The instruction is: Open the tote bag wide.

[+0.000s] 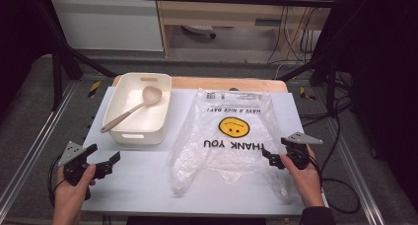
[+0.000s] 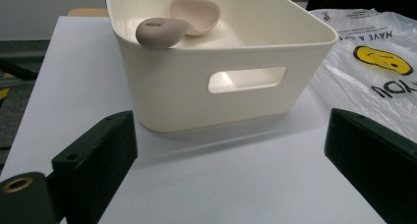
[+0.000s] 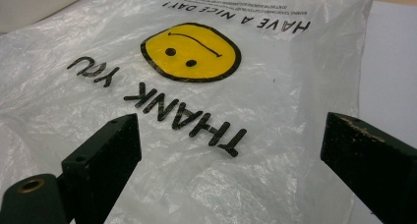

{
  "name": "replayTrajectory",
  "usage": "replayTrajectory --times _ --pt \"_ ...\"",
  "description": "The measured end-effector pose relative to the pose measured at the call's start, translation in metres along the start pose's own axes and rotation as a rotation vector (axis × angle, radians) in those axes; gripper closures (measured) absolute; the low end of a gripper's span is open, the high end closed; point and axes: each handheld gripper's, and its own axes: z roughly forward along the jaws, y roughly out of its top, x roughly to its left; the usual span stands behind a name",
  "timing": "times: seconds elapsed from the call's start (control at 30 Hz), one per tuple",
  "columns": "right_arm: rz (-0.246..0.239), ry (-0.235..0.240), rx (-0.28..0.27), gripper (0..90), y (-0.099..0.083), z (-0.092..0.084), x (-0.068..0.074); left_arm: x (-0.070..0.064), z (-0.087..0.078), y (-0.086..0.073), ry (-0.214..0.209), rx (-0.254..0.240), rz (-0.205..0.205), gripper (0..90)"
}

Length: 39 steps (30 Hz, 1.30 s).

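Lying flat on the white table top [image 1: 148, 185], a clear crinkled plastic carrier bag [image 1: 231, 141] printed with a yellow smiley face and black "THANK YOU" lettering takes up the right half of the work surface, its handles toward the person and its bottom edge toward the far side. At the bag's near right edge the right gripper [image 1: 276, 153] is held in a hand; its two black jaws stand wide apart with nothing clamped between them. Seen from the right gripper view, the bag [image 3: 206, 86] spreads out ahead of and beneath those parted jaws, and whether they touch the film cannot be told.

Over at the left, a cream rectangular plastic bin [image 1: 139, 109] with cut-out handles sits just beside the bag. Inside it rests a beige silicone ladle [image 1: 133, 109], bowl toward the far end, its handle tip leaning on the near left rim. The left gripper [image 1: 104, 158] is held near the bin's near side, apart from it, jaws spread and empty; the left gripper view faces the bin's handle slot [image 2: 246, 80].
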Motion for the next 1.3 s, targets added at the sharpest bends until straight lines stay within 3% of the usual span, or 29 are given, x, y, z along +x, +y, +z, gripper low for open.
replayTrajectory --times 0.13,0.33,0.53,0.77,0.97,1.2,1.3 --pt "-0.001 -0.039 -0.040 8.0 0.003 0.000 0.001 0.000 0.001 0.000 0.005 0.006 0.000 5.4" --pt "0.008 -0.077 -0.038 8.0 0.017 0.005 -0.007 0.002 0.001 -0.001 0.011 0.013 -0.013 5.4" --pt "0.005 -0.133 -0.029 9.7 0.027 0.016 -0.026 0.001 0.002 -0.001 0.014 0.023 -0.013 5.5" --pt "0.054 -0.180 -0.017 19.8 0.029 0.029 -0.053 0.001 0.003 -0.002 0.025 0.028 -0.015 5.8" --pt "0.084 -0.172 0.037 27.0 0.026 0.050 -0.068 0.003 0.002 -0.004 0.035 0.034 -0.025 6.0" --pt "0.112 -0.133 0.056 36.7 0.032 0.075 -0.081 0.003 0.004 -0.006 0.043 0.045 -0.029 6.0" --pt "0.123 -0.116 0.081 49.8 0.032 0.085 -0.084 0.002 0.005 -0.006 0.042 0.051 -0.027 6.0"
